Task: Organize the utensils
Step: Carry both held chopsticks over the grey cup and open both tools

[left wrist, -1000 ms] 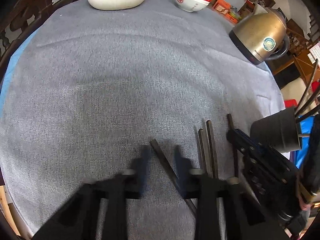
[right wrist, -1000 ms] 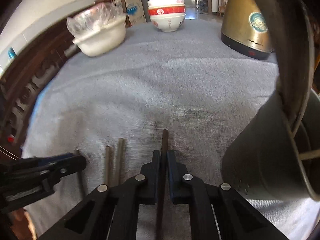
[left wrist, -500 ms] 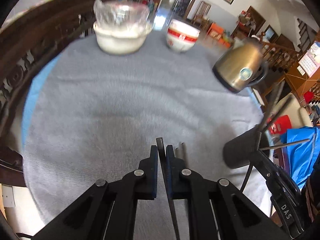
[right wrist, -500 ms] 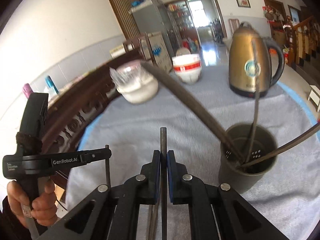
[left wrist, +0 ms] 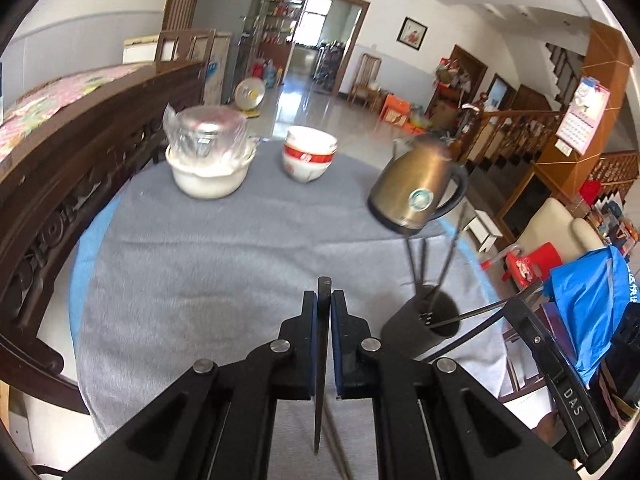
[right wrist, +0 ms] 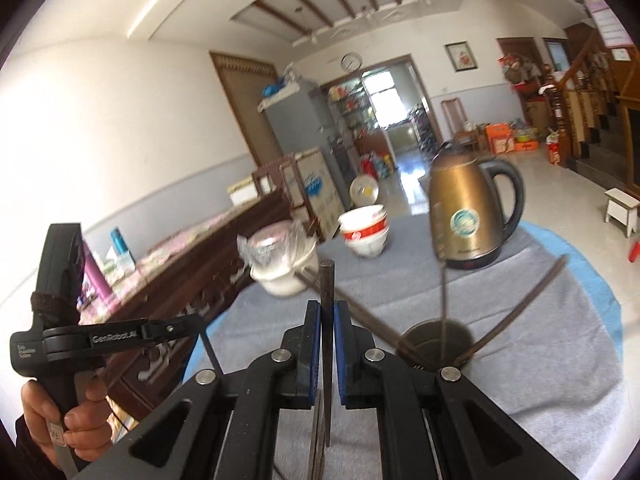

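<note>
My left gripper (left wrist: 324,300) is shut on a dark chopstick (left wrist: 322,364) and holds it above the grey table. My right gripper (right wrist: 327,308) is shut on another dark chopstick (right wrist: 326,320), also lifted. A dark round utensil holder (left wrist: 426,322) stands on the cloth to the right of the left gripper, with several chopsticks leaning in it. It also shows in the right wrist view (right wrist: 436,340), just right of the right gripper. The left gripper body (right wrist: 100,338) with the hand shows at the left of the right wrist view. More chopsticks (left wrist: 336,448) lie on the cloth under the left gripper.
A gold electric kettle (left wrist: 418,192) stands at the far right of the round table (left wrist: 200,264). A white basin with a wrapped bowl (left wrist: 208,160) and stacked red-and-white bowls (left wrist: 308,156) stand at the far edge. A carved wooden bench (left wrist: 60,184) is at the left.
Both grippers have risen well above the table with their chopsticks, the views tilting up toward the room. One second ago the left gripper was open around its chopstick; now it is shut on it.
</note>
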